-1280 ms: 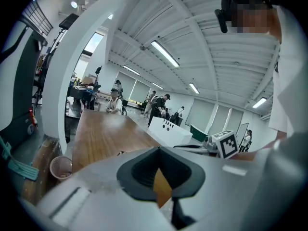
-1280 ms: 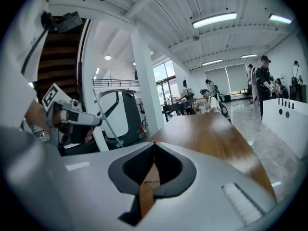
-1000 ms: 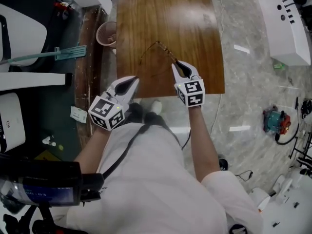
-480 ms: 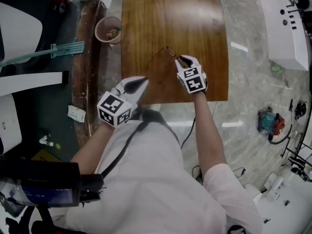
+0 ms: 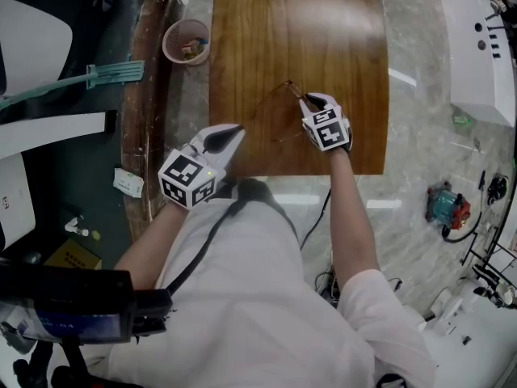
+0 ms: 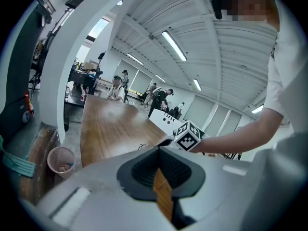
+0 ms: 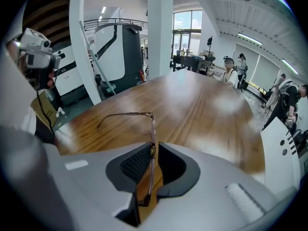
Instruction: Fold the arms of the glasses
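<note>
The thin brown-rimmed glasses (image 5: 271,95) rest over the wooden table (image 5: 323,39), arms spread open. My right gripper (image 5: 305,100) is shut on them at one end of the front frame. In the right gripper view the front frame (image 7: 153,129) runs straight between the pads, and one arm (image 7: 126,114) stretches off to the left over the wood. My left gripper (image 5: 234,130) is shut and empty at the table's near edge, left of the glasses. In the left gripper view, its jaws (image 6: 159,150) point across the table toward the right gripper's marker cube (image 6: 187,135).
A pink wastebasket (image 5: 186,41) stands on the floor off the table's left side. White machines (image 5: 477,47) sit to the right, with cables and a small red-blue device (image 5: 448,204) on the marble floor. People stand far off in the hall.
The right gripper has tipped downward and sunk toward the table, still holding the glasses. The left gripper has moved forward to the table's near edge, staying shut.
</note>
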`<state>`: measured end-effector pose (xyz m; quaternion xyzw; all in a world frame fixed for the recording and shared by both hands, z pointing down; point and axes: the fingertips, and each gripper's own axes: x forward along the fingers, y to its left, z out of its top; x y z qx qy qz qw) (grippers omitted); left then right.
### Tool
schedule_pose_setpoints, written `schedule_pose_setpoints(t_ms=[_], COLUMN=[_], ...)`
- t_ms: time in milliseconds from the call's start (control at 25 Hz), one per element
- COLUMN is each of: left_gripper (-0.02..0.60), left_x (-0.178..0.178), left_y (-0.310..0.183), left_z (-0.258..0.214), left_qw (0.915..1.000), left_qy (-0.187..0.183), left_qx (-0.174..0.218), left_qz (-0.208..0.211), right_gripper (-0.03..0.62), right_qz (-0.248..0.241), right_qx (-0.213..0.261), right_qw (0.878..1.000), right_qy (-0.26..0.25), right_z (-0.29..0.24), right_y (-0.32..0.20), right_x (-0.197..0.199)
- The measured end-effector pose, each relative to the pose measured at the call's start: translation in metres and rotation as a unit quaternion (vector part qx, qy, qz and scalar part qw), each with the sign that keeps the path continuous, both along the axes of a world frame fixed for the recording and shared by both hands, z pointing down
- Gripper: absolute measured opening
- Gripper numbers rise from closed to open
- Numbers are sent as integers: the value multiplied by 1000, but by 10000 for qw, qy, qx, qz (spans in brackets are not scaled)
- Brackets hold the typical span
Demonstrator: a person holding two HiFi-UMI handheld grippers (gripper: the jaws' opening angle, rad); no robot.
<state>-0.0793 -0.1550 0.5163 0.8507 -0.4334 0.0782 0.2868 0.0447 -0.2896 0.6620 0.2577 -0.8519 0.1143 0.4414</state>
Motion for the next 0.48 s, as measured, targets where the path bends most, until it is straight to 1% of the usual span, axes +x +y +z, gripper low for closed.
schedule_pose_setpoints(t_ms=[40, 120, 200, 320, 360, 400, 480], left_gripper=[6, 6, 6, 6, 15, 39, 46], left_x=[-1, -4, -7, -11, -13, -14, -14], left_y=[-1, -1, -2, -4, -5, -7, -10], left_z=[0, 1, 1, -3, -6, -10, -20], left_qw=[10000, 10000, 10000, 9999, 9999, 9999, 9999], left_qy=[0, -3, -16, -38, -39, -33, -5], left_qx=[-1, 5, 25, 55, 63, 77, 131], left_qz=[-20, -48, -69, -121, -128, -113, -16], right_gripper=[36, 32, 31, 31, 31, 31, 31], right_qz=[1, 1, 51, 268, 352, 435, 608], right_qx=[15, 71, 129, 223, 279, 351, 528], right_qw=[10000, 10000, 9996, 9968, 9949, 9925, 9862], right_qy=[6, -39, -228, -718, -903, -1090, -1448], right_z=[2, 4, -4, -34, -47, -62, -91], right_y=[-1, -4, -3, 5, 9, 14, 25], right_x=[1, 2, -1, -3, -2, 0, 4])
